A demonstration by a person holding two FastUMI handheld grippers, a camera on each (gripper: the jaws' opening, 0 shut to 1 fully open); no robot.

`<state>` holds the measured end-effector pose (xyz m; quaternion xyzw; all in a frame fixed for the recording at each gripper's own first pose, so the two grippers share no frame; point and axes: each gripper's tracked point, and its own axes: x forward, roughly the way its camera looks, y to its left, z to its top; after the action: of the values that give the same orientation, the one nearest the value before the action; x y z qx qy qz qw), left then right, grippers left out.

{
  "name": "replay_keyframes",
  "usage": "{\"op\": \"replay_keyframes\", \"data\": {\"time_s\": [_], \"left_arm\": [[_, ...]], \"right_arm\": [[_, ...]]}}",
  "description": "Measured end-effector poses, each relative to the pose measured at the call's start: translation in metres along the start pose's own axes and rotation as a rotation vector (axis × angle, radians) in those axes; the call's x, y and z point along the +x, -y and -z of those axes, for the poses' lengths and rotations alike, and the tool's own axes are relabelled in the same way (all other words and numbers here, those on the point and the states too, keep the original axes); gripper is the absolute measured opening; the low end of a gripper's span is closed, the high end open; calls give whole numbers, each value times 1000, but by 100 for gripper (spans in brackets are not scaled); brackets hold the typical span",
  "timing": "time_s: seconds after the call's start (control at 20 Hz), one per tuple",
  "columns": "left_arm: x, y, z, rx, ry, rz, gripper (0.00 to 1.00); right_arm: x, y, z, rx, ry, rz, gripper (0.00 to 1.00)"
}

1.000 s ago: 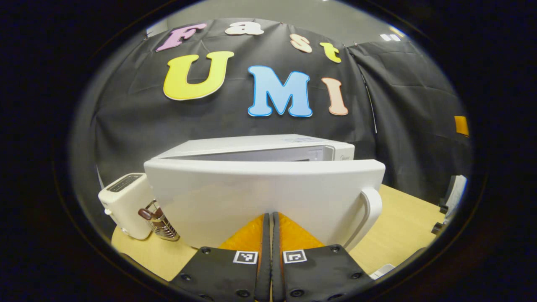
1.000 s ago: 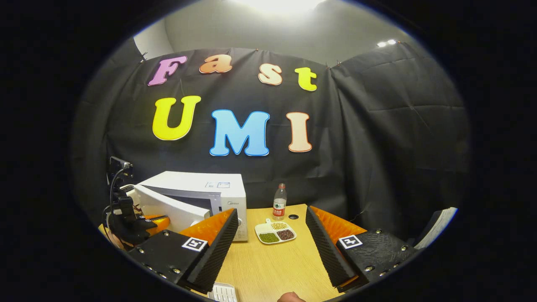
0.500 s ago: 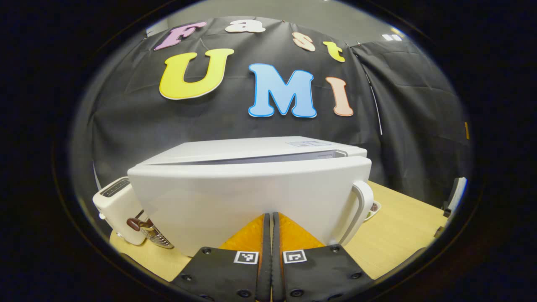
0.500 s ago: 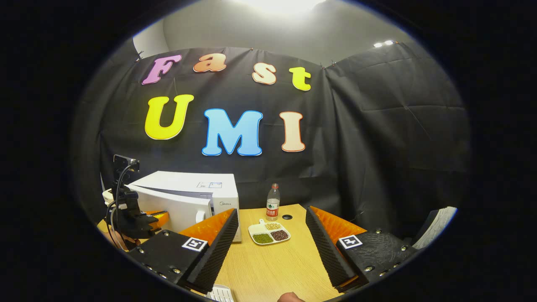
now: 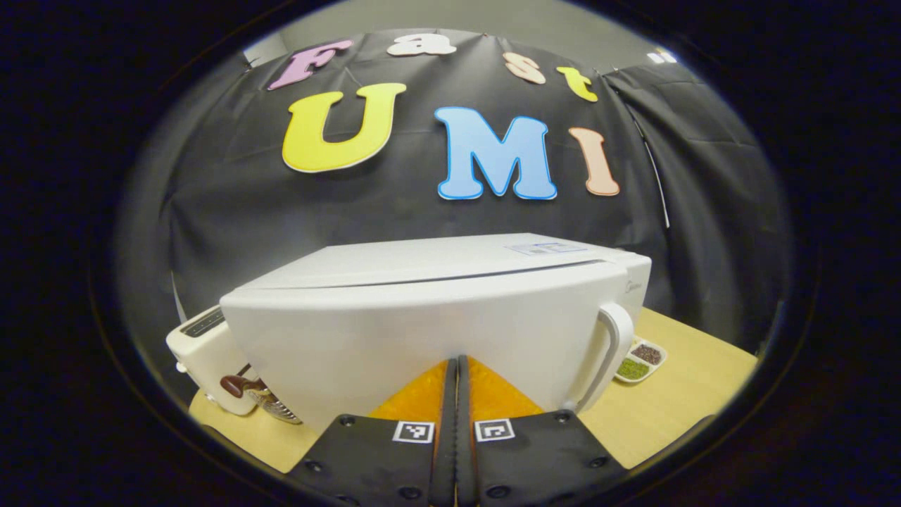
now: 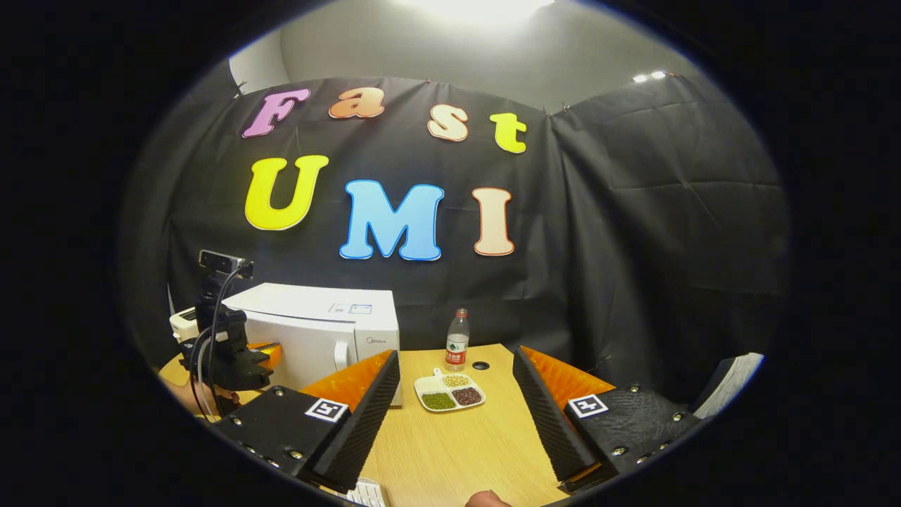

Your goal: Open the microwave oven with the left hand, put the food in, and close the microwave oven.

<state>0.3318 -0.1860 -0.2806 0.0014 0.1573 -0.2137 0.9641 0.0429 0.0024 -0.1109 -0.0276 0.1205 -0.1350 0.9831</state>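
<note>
The white microwave (image 5: 436,260) stands close ahead in the left gripper view. Its door (image 5: 394,331) lies flush against the body, with the handle (image 5: 611,345) at the right. My left gripper (image 5: 456,367) is shut with nothing between its fingers, and its tips rest against the door's front. In the right gripper view the microwave (image 6: 317,327) is at the left, with my left gripper (image 6: 236,362) in front of it. A divided white plate of beans (image 6: 449,393) sits on the table. My right gripper (image 6: 456,360) is held open above the table, short of the plate.
A white toaster (image 5: 204,348) and a metal utensil holder (image 5: 264,398) stand left of the microwave. A water bottle (image 6: 457,340) stands behind the plate. A white ridged object (image 6: 366,493) and a fingertip (image 6: 486,500) show at the wooden table's (image 6: 450,451) near edge.
The microwave door has swung from partly open to flush with the body, pushed by my shut left gripper. The right gripper has stayed open and hardly moved.
</note>
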Motion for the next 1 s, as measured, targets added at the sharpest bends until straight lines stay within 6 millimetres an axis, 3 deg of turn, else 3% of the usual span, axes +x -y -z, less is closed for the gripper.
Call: {"op": "replay_keyframes", "data": {"time_s": [0.1,0.15,0.25,0.3,0.45,0.65,1.0], "left_arm": [[2,1,0,-3,1,-15,10],[4,0,1,1,0,-23,7],[9,6,13,-28,-94,-38,11],[13,5,15,-34,-112,-59,7],[-1,11,6,-21,-108,-80,7],[-49,19,-27,-59,-13,-76,10],[-160,21,-83,-11,126,-124,7]], "right_arm": [[-1,-1,2,-10,-5,-19,98],[-1,-4,1,-12,-4,-34,98],[3,-15,-2,-18,-1,-66,98],[2,-19,-5,-20,8,-81,98],[-7,-22,-9,-8,28,-118,98],[-19,-11,-12,10,36,-158,98],[-41,2,-15,43,55,-242,98]]}}
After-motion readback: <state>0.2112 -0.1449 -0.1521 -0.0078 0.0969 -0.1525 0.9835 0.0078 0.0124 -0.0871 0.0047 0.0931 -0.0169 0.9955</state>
